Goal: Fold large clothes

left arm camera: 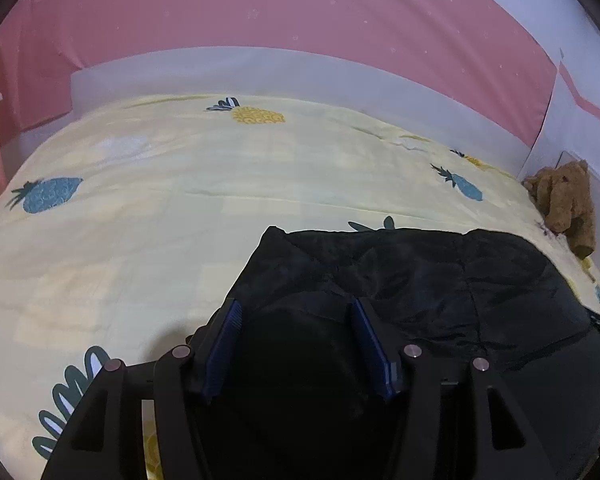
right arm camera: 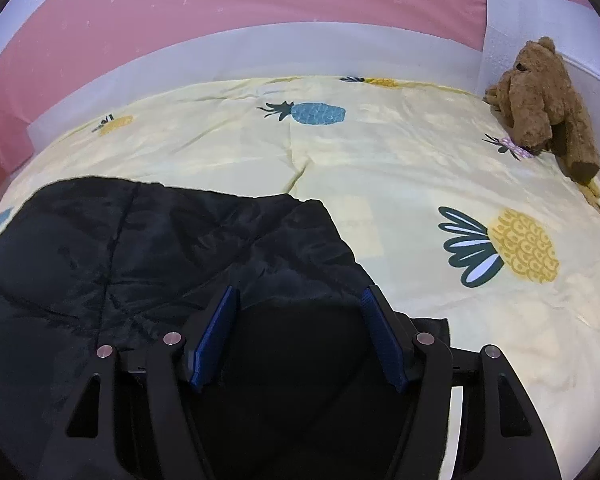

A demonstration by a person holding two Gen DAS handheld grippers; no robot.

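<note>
On the bed (left arm camera: 140,240), near its front edge, the black jacket (left arm camera: 400,280) lies spread on the pineapple sheet. Your left tongs (left arm camera: 296,340) and right tongs (right arm camera: 300,332) both stand open, nothing pinched, each poised over dark cloth at the garment's near part. Judgement: lower each pair until one pad slides under the hem, pinch both sides level, then lift evenly. A teddy bear (right arm camera: 540,100) sits at the far right corner, well apart.

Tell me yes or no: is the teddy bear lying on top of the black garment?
No. The teddy bear sits at the bed's far corner, apart from the black garment.
</note>
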